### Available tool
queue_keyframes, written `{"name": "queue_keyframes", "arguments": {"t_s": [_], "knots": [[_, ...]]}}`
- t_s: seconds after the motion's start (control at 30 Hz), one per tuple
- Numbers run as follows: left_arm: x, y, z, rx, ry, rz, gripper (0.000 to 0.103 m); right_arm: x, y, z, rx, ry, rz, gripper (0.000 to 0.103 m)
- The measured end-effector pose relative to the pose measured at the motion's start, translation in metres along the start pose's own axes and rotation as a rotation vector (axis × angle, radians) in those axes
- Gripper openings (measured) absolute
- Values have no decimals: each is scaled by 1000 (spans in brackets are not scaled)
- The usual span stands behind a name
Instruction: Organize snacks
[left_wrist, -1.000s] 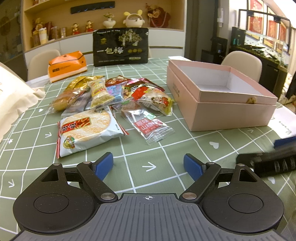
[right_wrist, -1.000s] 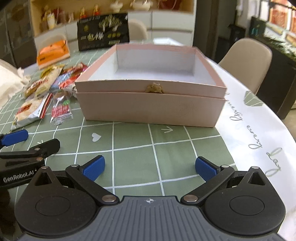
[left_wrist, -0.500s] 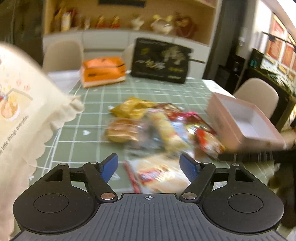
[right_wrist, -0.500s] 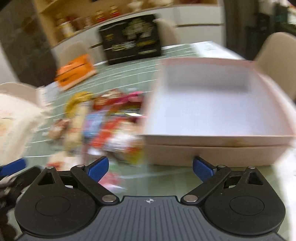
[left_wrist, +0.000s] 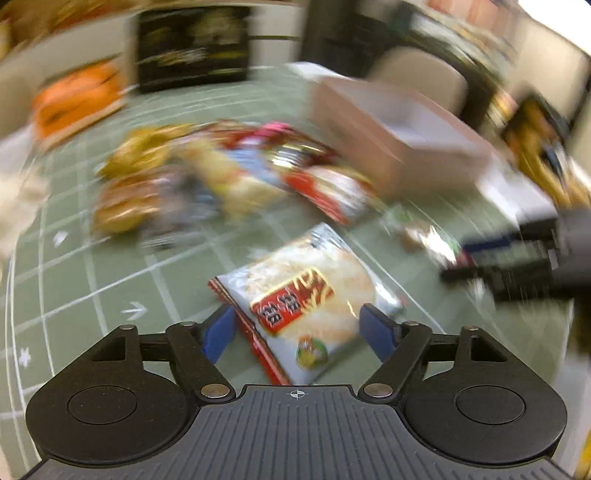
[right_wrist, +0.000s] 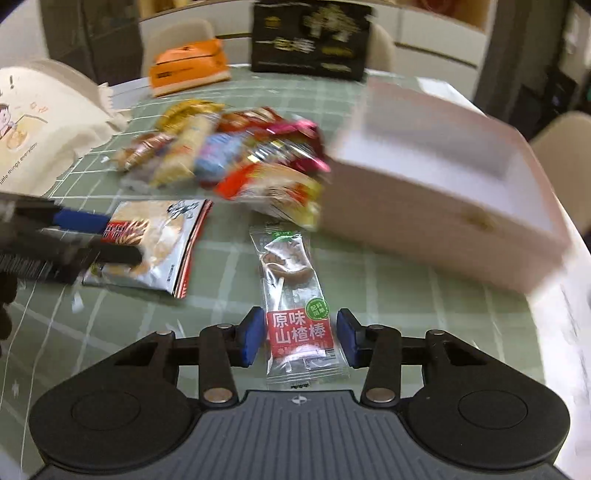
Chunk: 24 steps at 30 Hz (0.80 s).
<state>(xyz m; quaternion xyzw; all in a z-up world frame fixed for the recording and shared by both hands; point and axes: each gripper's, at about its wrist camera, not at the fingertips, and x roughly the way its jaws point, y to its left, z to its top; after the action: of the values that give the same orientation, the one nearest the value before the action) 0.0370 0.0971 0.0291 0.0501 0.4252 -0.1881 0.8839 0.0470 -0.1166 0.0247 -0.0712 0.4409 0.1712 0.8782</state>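
Note:
A rice cracker packet (left_wrist: 306, 299) lies flat on the green table, and my left gripper (left_wrist: 301, 332) is open with a blue finger on each side of its near end. It also shows in the right wrist view (right_wrist: 155, 240) under the left gripper's fingers (right_wrist: 81, 221). A clear hawthorn stick packet (right_wrist: 295, 302) with a red label lies between the fingers of my open right gripper (right_wrist: 301, 341). A pile of mixed snack packets (right_wrist: 229, 155) lies behind. The open pink box (right_wrist: 454, 184) stands to the right, empty.
An orange pack (right_wrist: 188, 66) and a black snack bag (right_wrist: 310, 40) stand at the table's far side. A cream cloth bag (right_wrist: 40, 125) lies at the left. Chairs stand around the table. The left wrist view is motion-blurred.
Both grippers have swung from the table's near edge toward the snacks. The left now straddles the rice cracker packet, the right straddles the hawthorn stick packet. Both fingers gaps have narrowed.

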Motion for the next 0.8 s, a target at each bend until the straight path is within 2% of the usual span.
{"name": "queue_keyframes", "arguments": {"t_s": [0.03, 0.13, 0.2, 0.27, 0.3, 0.37, 0.4, 0.47, 0.5, 0.57, 0.63, 0.67, 0.73, 0.8], "knots": [[-4, -9, -1, 55, -2, 17, 78, -5, -6, -3, 11, 5, -1, 45], [-18, -28, 0, 237, -70, 64, 77, -13, -19, -14, 19, 9, -6, 49], [-17, -29, 7, 294, -81, 19, 77, -16, -23, -21, 11, 6, -18, 68], [-6, -30, 15, 367, -45, -58, 78, -14, -24, -21, 25, 8, -21, 70], [1, -31, 18, 422, -38, -52, 78, -13, -24, -21, 34, 8, -21, 70], [16, -33, 23, 535, -25, 6, 79, -13, -22, -20, 35, 7, -27, 71], [20, -33, 27, 544, -22, 10, 79, -13, -21, -20, 34, 9, -28, 72], [30, -24, 36, 505, 22, -11, 79, -14, -21, -23, 30, 11, -25, 74], [38, -18, 41, 467, 74, -41, 82, -15, -21, -24, 25, 14, -25, 75], [46, -11, 47, 416, 104, -44, 89, -16, -20, -25, 23, 20, -22, 76], [53, -1, 53, 306, 149, -63, 90, -16, -19, -25, 24, 29, -18, 76], [55, 4, 55, 246, 169, -61, 90, -16, -19, -23, 22, 35, -19, 76], [50, 6, 51, 196, 186, -19, 88, -16, -18, -17, 27, 30, -20, 76], [40, 6, 43, 149, 201, -1, 81, -17, -19, -6, 55, 1, -3, 76]]}}
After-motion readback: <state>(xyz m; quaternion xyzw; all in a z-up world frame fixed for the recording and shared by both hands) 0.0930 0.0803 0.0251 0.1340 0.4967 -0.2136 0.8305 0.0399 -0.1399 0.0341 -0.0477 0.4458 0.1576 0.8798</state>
